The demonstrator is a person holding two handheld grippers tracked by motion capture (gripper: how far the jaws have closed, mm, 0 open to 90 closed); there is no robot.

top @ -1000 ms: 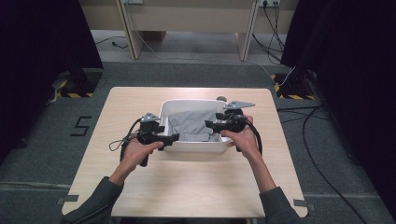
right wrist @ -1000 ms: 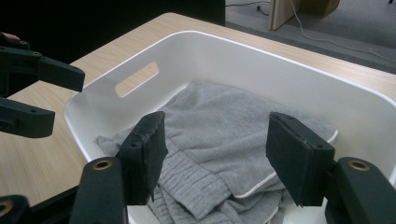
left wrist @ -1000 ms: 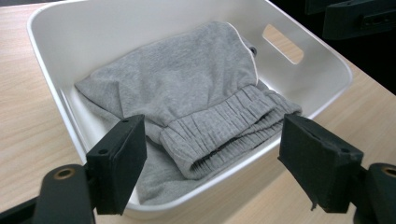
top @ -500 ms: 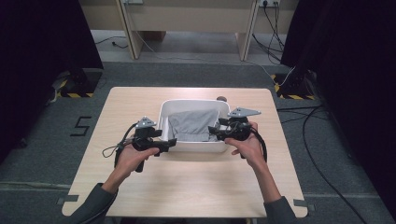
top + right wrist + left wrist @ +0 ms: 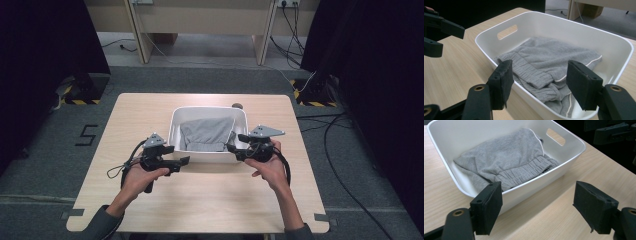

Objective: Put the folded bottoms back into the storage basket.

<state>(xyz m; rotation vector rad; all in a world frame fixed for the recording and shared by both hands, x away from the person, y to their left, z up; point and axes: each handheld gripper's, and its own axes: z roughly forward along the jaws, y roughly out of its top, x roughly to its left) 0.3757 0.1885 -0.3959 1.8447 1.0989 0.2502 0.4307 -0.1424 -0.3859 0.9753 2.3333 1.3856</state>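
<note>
One legible mark: digit "5" in black tape on grey floor, left of table.

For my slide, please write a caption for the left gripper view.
Open left gripper facing a white tub holding folded grey shorts.

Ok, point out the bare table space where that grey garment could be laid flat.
Bare wood on the table lies left of the white tub, right of it toward the edge, and along the near edge. Around the tub's near corners it is crowded by the left tongs and right tongs.
</note>
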